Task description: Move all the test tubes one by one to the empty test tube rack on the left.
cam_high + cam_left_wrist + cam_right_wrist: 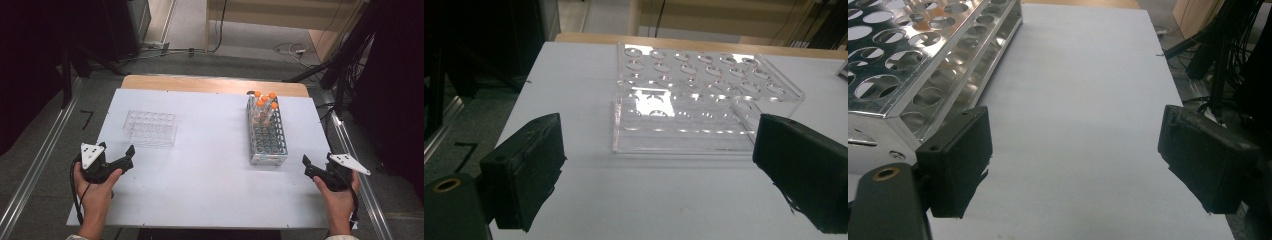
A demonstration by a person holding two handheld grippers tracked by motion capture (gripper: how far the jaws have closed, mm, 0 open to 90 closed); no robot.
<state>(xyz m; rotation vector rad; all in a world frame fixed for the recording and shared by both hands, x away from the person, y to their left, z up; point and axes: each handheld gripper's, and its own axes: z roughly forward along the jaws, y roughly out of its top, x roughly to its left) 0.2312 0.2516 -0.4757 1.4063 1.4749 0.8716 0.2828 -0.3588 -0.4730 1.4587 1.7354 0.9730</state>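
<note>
White desk point(210, 170), wooden strip along its far edge. Person at the near side, a tool in each hand.

Left tool point(120, 159) hovers at the near-left part of the desk, just inside the left edge. Jaws spread wide, nothing between them. Clear plastic rack point(150, 128) sits just beyond it, left of centre, apart from the tool. Bare white board lies between tool and rack.

Right tool point(312, 167) sits at the right edge of the desk, near side. Jaws wide apart, nothing held. Metal tube rack point(267, 135) stands to its left, long side running away from the person, close to the tool but not touching. Orange-capped tubes point(265, 102) are bunched upright at the rack's far end; the near rows are empty holes.

Open room: a broad bare stretch in the middle between the two racks, and the whole near strip of desk between the hands.

Left gripper view: clear plastic rack point(704, 100) seen close, rows of round wells, its near wall square to the jaws, framed in the gap between them. Desk's left edge drops to dark floor.

Right gripper view: near corner of the metal tube rack point(923, 65) beside the left-hand jaw, plain white surface ahead, desk's right edge with black cables point(1228, 55) beyond it.
</note>
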